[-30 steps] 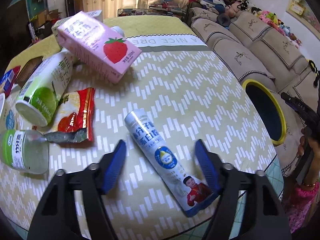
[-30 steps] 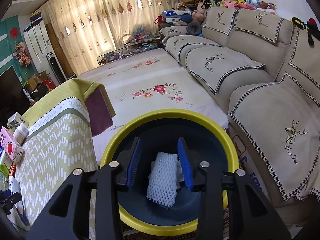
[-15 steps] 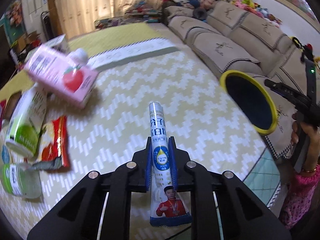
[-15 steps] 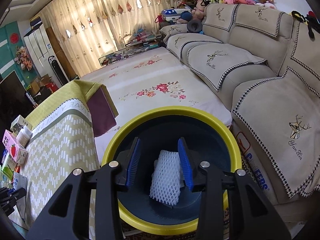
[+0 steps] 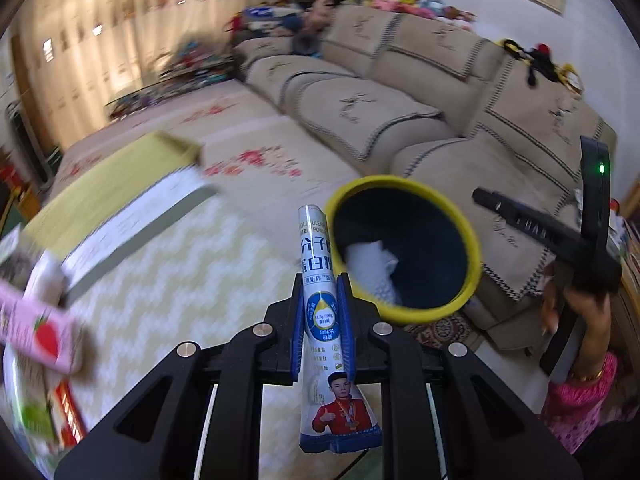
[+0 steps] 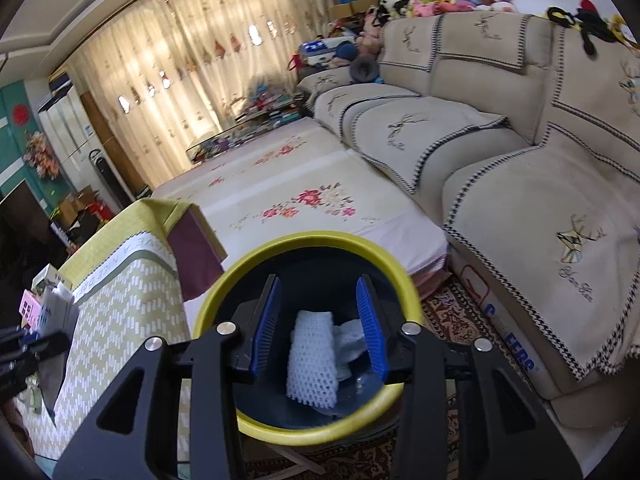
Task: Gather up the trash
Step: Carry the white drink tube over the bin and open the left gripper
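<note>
Below my right hand-held gripper [image 6: 320, 330], the bin [image 6: 308, 240], dark inside with a yellow rim, sits on the floor between the counter [image 6: 132, 312] and the sofa [image 6: 520, 184]. In the bin: a white foam net sleeve [image 6: 312, 364] and some crumpled white wrapping [image 6: 350, 344] just beside it. My right jaws stand partly apart with nothing between the blue pads; the sleeve shows through the gap, lower down in the bin.

My left hand-held gripper [image 5: 322, 326] is clamped on a long white-and-blue sachet [image 5: 320, 312]. The pads press it near its middle. The sealed, flared end hangs toward me; the other end points forward, and its tip overlaps the near edge of the bin's rim [image 5: 404, 182] in this view. The sachet is clear of the counter's zigzag cloth [image 5: 192, 280].

On the counter, at my left: a pink strawberry carton [image 5: 38, 332], a red wrapper [image 5: 70, 412] and a green-labelled container [image 5: 34, 416], all blurred. My right hand [image 5: 576, 300] and its tool show beyond the bin.
</note>
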Motion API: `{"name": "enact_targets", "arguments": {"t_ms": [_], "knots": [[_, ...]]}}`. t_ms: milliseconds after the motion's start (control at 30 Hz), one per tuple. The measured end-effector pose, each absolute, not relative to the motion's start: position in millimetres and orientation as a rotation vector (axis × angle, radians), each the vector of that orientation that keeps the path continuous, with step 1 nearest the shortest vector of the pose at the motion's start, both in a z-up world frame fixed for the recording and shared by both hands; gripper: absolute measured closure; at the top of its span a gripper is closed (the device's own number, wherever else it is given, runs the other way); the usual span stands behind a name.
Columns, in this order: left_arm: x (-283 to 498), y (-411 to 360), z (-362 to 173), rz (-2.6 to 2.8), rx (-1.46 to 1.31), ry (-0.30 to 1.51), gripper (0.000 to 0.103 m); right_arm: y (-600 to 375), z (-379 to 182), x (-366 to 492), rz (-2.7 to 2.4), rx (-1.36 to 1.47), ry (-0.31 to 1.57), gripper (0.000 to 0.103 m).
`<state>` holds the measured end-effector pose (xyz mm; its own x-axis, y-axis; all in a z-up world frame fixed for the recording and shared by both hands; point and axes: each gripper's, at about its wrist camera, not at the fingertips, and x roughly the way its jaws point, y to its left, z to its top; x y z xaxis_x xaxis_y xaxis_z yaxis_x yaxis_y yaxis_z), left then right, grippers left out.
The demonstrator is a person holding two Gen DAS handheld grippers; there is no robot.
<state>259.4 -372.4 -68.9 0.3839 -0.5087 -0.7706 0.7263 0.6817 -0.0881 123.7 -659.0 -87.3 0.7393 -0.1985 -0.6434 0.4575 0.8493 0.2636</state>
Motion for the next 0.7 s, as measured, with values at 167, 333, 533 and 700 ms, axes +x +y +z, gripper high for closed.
{"name": "enact_targets", "arguments": {"t_ms": [167, 333, 533, 700], "knots": [[267, -425, -66, -0.902, 0.304, 0.885, 0.087, -673, -88, 105, -0.417, 0.447, 0.638, 0.064], [280, -476, -75, -0.956, 0.326, 0.907, 0.087, -684, -91, 92, -0.441, 0.471, 0.631, 0.063], [299, -533, -100, -0.974, 0.355, 0.932, 0.082, -693, -98, 83, -0.461, 0.502, 0.63, 0.06], [306, -551, -114, -0.959, 0.339, 0.951, 0.06, -697, -102, 82, -0.46, 0.514, 0.635, 0.059]]}}
